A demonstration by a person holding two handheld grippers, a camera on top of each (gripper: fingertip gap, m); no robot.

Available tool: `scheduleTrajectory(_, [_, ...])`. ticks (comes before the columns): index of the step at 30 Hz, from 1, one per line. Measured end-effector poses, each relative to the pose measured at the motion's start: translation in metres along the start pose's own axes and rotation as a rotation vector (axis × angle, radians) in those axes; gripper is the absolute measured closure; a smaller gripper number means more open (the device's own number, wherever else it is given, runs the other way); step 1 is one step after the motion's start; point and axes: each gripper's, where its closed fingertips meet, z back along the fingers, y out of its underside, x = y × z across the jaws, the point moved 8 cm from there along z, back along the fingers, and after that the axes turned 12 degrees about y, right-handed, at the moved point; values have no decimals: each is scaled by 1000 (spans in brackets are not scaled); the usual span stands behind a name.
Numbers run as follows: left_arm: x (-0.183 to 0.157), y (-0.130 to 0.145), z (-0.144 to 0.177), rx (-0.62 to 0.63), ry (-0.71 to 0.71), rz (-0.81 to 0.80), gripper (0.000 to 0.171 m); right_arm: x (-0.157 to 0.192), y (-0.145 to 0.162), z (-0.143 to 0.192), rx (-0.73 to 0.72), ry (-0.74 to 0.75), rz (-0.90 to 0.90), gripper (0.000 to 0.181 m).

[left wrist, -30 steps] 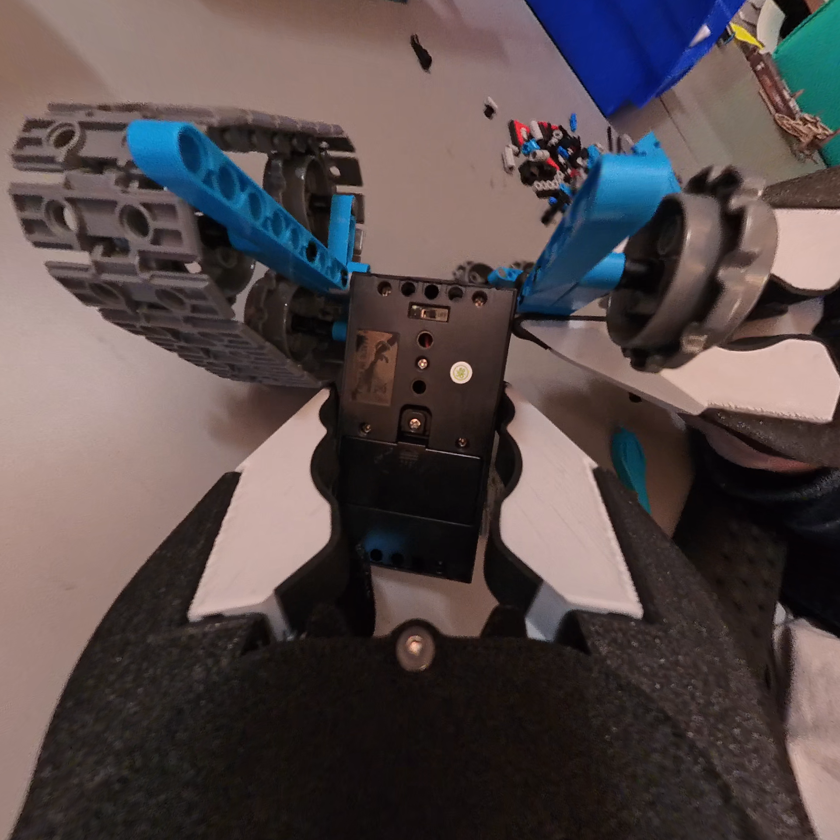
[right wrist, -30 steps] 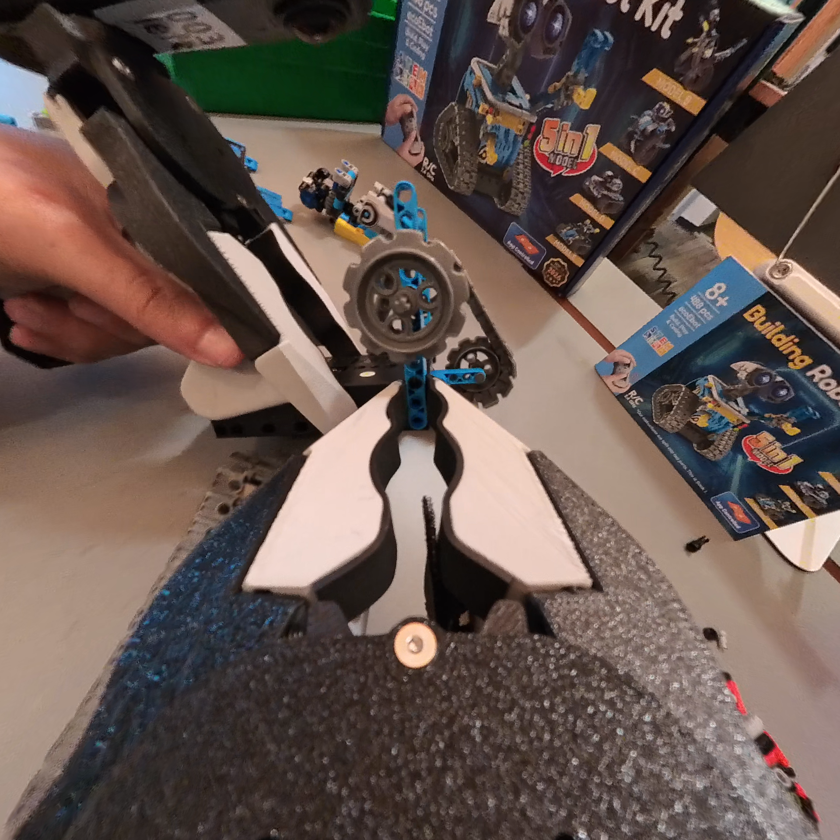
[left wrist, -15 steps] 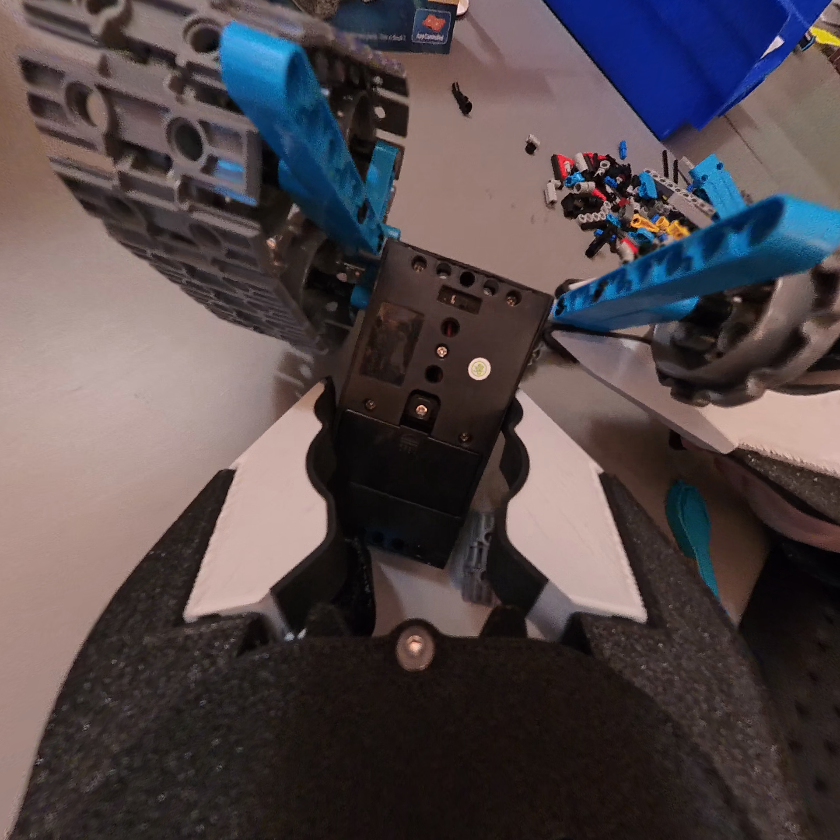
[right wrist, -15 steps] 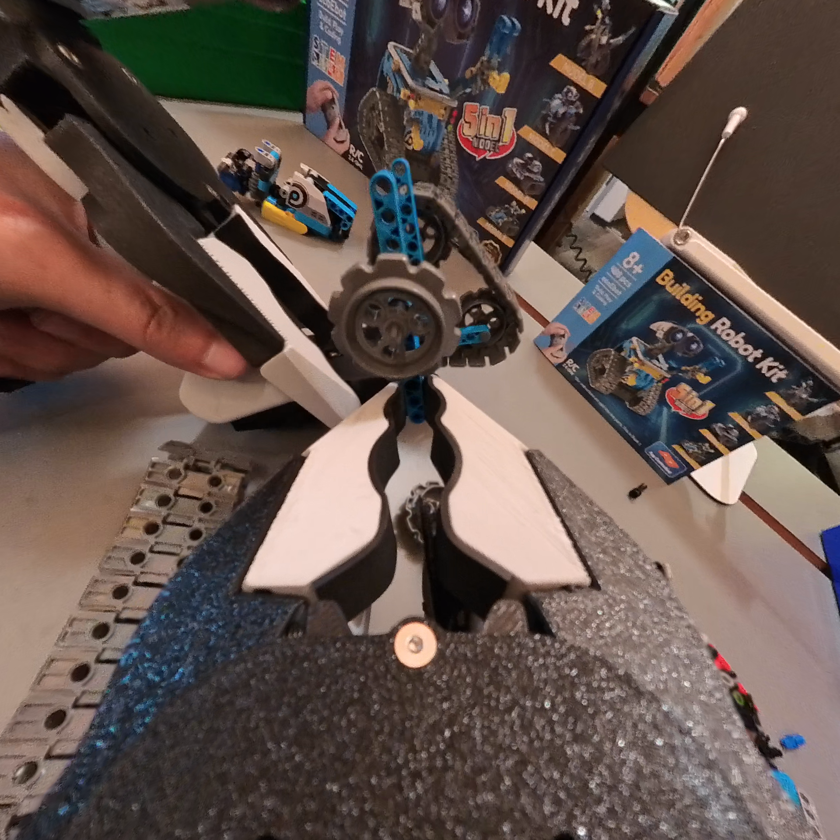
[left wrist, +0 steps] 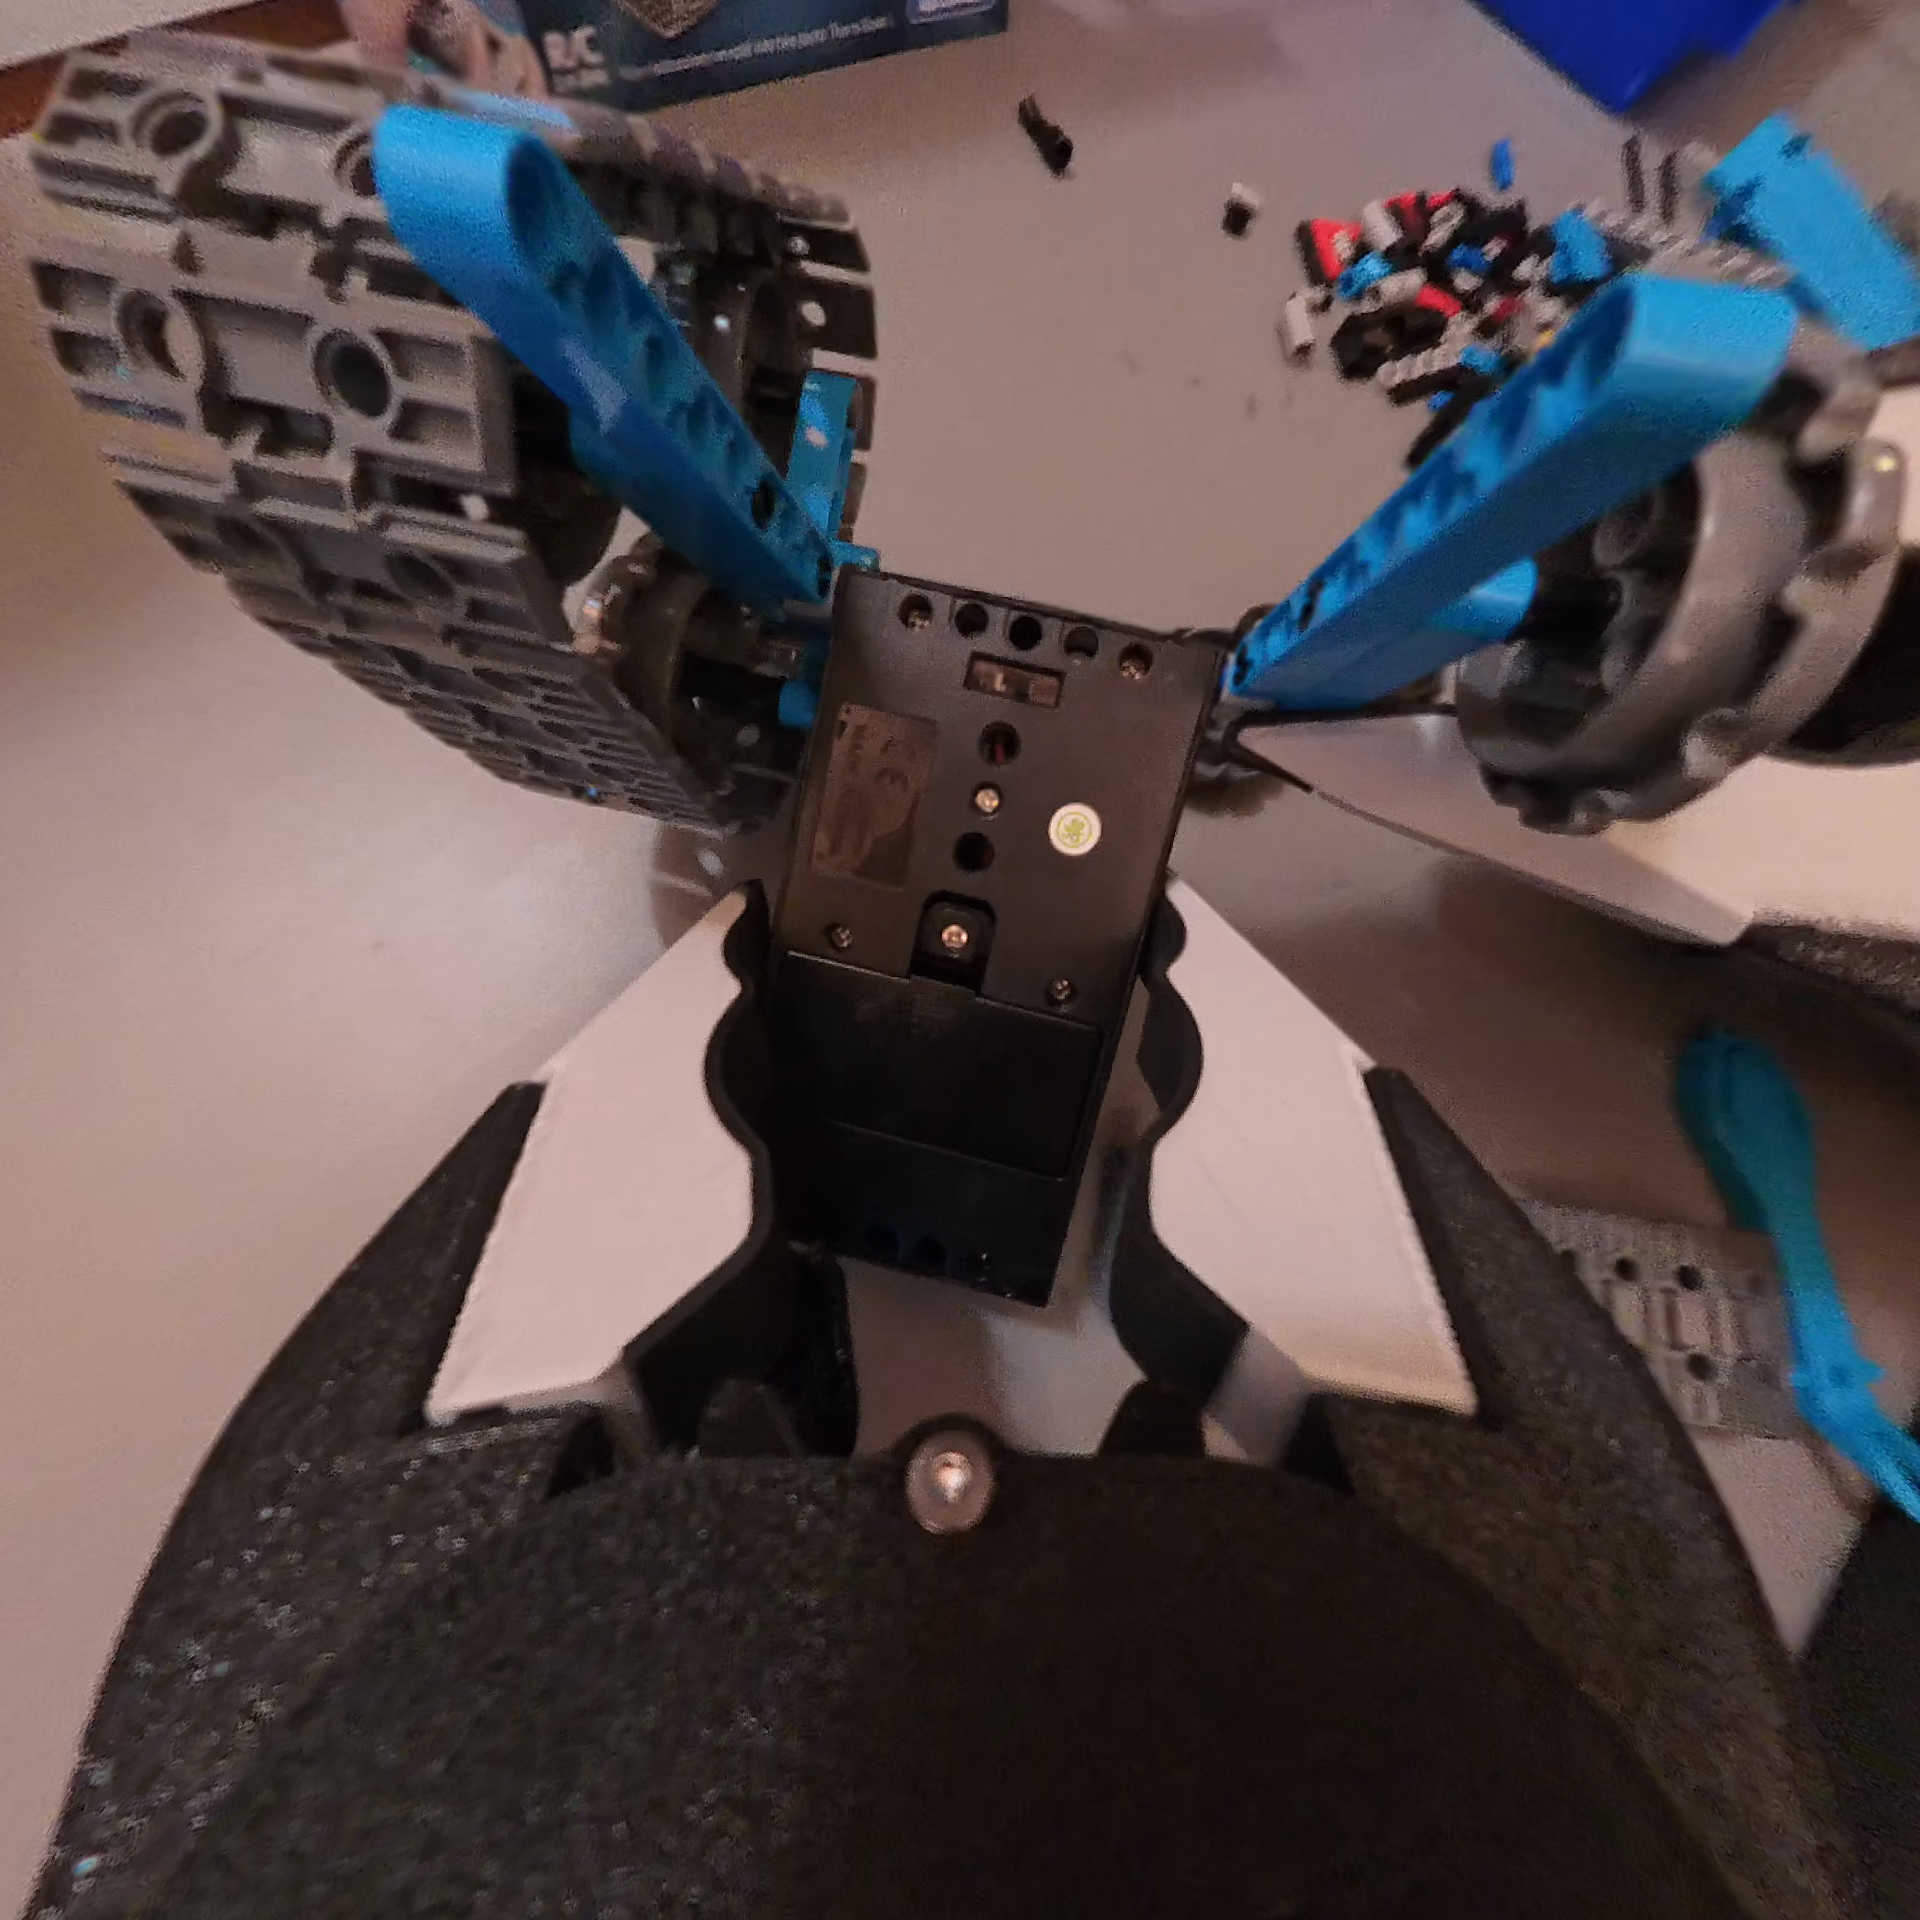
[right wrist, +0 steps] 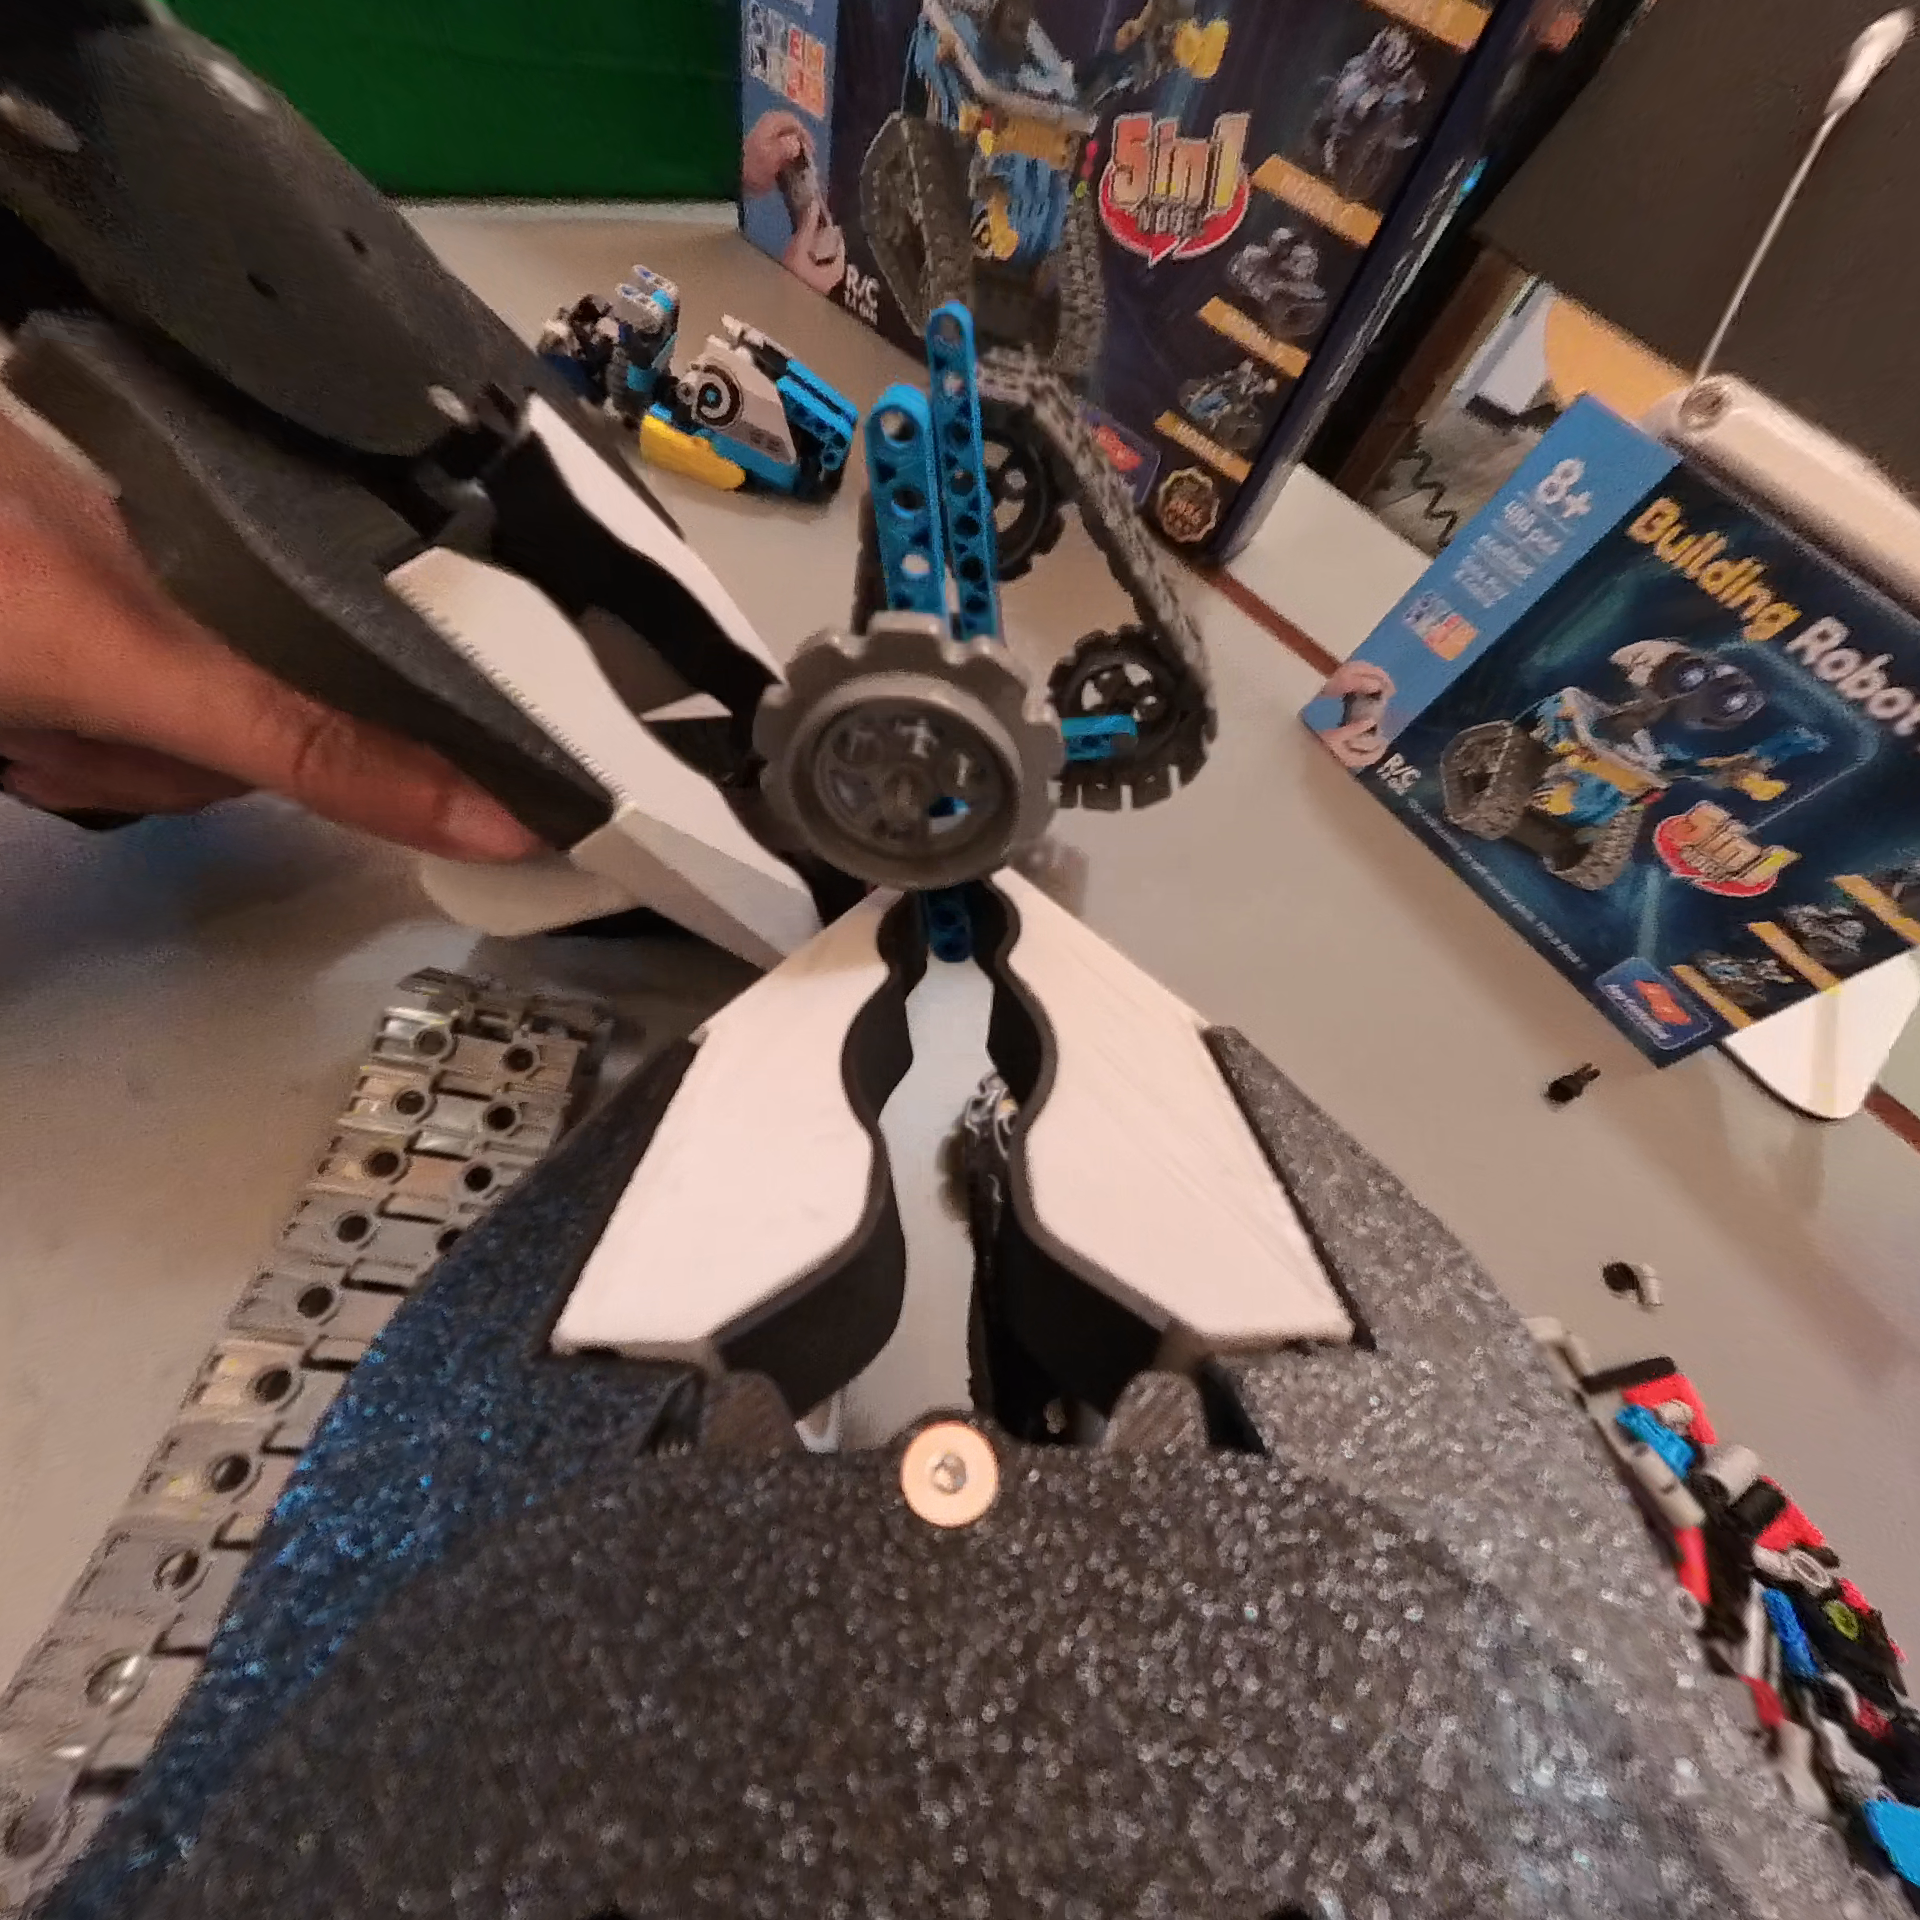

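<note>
Gripping the rigid black motor block [left wrist: 977,935] in our left gripper [left wrist: 951,914], jaws clenched, we pinch its blue beam [right wrist: 948,920], at 2 o'clock, in our right gripper [right wrist: 945,925]; light, joints fragile.

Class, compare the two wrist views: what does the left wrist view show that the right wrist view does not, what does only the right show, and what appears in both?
Only the left wrist view shows the black motor block face-on, clamped in the left gripper, and a blue bin corner.

Only the right wrist view shows a hand, a small built model and a standing booklet.

Both show the grey sprocket wheel, blue beams, the loose track strip, the parts pile and the right gripper.
</note>
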Motion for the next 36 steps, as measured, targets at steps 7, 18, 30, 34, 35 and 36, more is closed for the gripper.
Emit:
scheduleTrajectory(7, [-11,-1,27,-106,-48,-126,111,-7,7,-17,82,-65,-24,175])
scheduleTrajectory(18, [-33,-20,37,-2,179,-488,140,-3,7,-16,62,-392,62,175])
scheduleTrajectory(30, [-23,-34,67,69,216,-710,139,-19,11,-15,-27,-592,108,175])
scheduleTrajectory(34, [0,-26,93,-113,203,-624,130,-19,12,-16,-36,-598,124,175])
scheduleTrajectory(35, [4,-25,94,-124,227,-604,127,-17,11,-16,-40,-596,135,175])
scheduleTrajectory(36, [6,-23,92,-112,244,-600,127,-15,11,-15,-47,-595,148,175])
